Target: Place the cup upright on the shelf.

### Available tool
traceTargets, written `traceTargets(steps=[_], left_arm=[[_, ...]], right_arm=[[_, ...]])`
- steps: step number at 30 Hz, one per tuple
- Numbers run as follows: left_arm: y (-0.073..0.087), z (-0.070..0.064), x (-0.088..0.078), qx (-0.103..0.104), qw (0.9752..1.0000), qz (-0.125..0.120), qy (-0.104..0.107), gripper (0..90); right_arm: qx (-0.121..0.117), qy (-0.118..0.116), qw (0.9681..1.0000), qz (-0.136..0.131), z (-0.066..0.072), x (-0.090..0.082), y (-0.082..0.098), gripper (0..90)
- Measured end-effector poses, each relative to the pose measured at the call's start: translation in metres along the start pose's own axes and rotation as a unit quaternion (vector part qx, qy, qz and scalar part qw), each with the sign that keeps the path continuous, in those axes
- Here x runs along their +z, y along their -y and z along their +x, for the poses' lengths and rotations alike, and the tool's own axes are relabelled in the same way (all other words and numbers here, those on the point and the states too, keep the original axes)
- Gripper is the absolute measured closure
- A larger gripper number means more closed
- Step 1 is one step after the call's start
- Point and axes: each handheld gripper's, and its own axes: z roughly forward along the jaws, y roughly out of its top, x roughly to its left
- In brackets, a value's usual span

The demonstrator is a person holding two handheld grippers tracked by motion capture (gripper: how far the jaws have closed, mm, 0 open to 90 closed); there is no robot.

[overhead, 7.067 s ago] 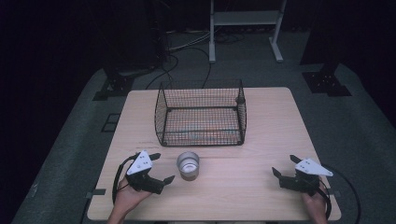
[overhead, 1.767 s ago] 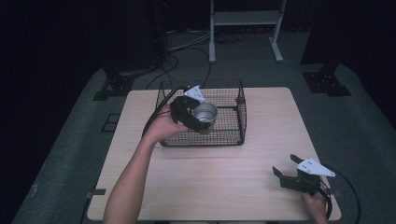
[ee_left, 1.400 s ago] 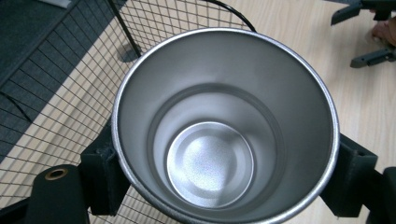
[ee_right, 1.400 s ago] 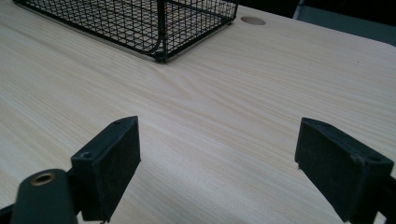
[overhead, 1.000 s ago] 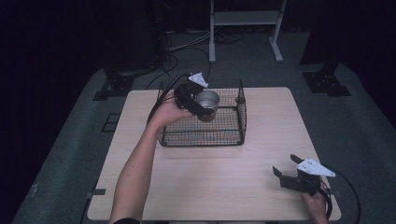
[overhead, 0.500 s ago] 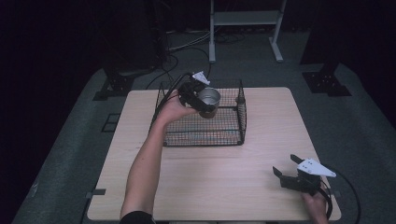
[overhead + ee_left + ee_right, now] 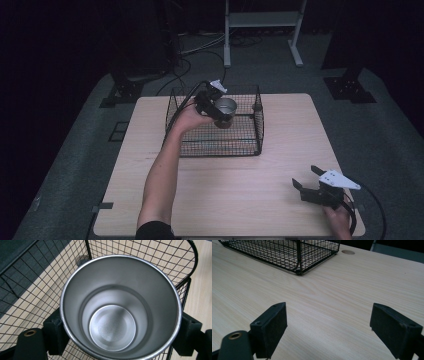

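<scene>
Table, pale wood, is taking up the mid of the scene, w/ dark floor lying around it. Basket, black wire, open top, is sitting at the far centre of the table; its near corner is showing in the right gripper view. Left arm is reaching from the near edge out to the basket's far-left part. Left gripper is hanging over the basket's rim there, jaws pinching a steel cup by its sides. Cup is riding mouth-up, slightly tilted, above the basket floor, not touching the wire as far as one can tell. In the left gripper view the cup is looking empty, black pads pressing on both sides, mesh and table below. Right gripper is resting at the near right of the table, well apart from the basket, jaws spread wide w/ nothing betw. them.
</scene>
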Motion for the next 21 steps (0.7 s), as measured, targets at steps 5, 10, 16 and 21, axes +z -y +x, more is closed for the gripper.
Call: traceTargets(steps=[5,10,16,21], left_arm=[[0.005,0.004,0.006,-0.015,0.9999,-0.003,0.001,17.9],[0.013,0.008,0.014,-0.024,0.9997,0.004,0.003,17.9],[0.021,0.007,0.028,-0.031,0.9994,0.01,0.006,17.9],[0.022,0.006,0.041,-0.034,0.999,0.025,0.017,17.9]], right_arm=[[0.001,-0.001,1.0,-0.001,0.0,0.0,0.0,13.5],[0.002,-0.002,1.0,0.0,0.0,0.0,0.0,13.5],[0.002,-0.001,1.0,0.0,-0.001,0.0,0.0,13.5],[0.001,-0.002,1.0,0.0,0.0,0.0,0.0,13.5]])
